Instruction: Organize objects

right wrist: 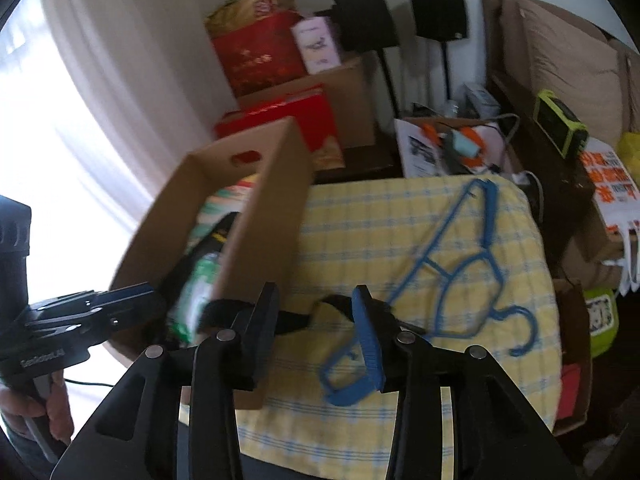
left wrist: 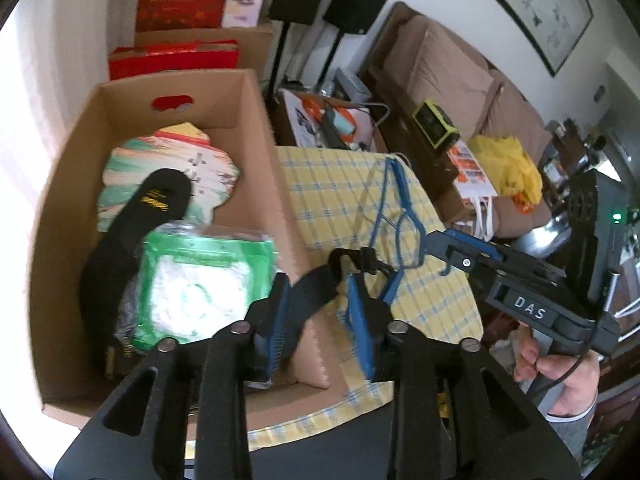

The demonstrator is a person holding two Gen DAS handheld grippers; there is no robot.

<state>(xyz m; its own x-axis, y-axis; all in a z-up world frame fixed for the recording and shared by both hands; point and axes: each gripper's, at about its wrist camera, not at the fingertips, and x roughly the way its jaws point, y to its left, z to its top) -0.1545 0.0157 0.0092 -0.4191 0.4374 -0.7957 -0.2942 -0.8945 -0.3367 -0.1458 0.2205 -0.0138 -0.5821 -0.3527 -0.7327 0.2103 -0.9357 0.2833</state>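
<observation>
A black strap (left wrist: 308,304) hangs over the near wall of an open cardboard box (left wrist: 256,128) and onto the yellow checked cloth (left wrist: 340,184). My left gripper (left wrist: 318,280) is open, and the strap runs between its blue pads. My right gripper (right wrist: 316,292) is also open over the same strap (right wrist: 292,320), just right of the box (right wrist: 260,216). In the box lie a green-and-white packet (left wrist: 200,280), a black insole (left wrist: 160,200) and a striped fan-shaped card (left wrist: 176,160). A blue hanger (right wrist: 460,264) lies on the cloth (right wrist: 380,220) beyond my right gripper.
Red gift boxes (left wrist: 172,56) and brown cartons stand behind the box by the wall. Two black speakers on stands (left wrist: 356,4) are further back. A cluttered low table (left wrist: 332,120) and a sofa (left wrist: 460,72) with bags lie to the right. A bright curtain fills the left.
</observation>
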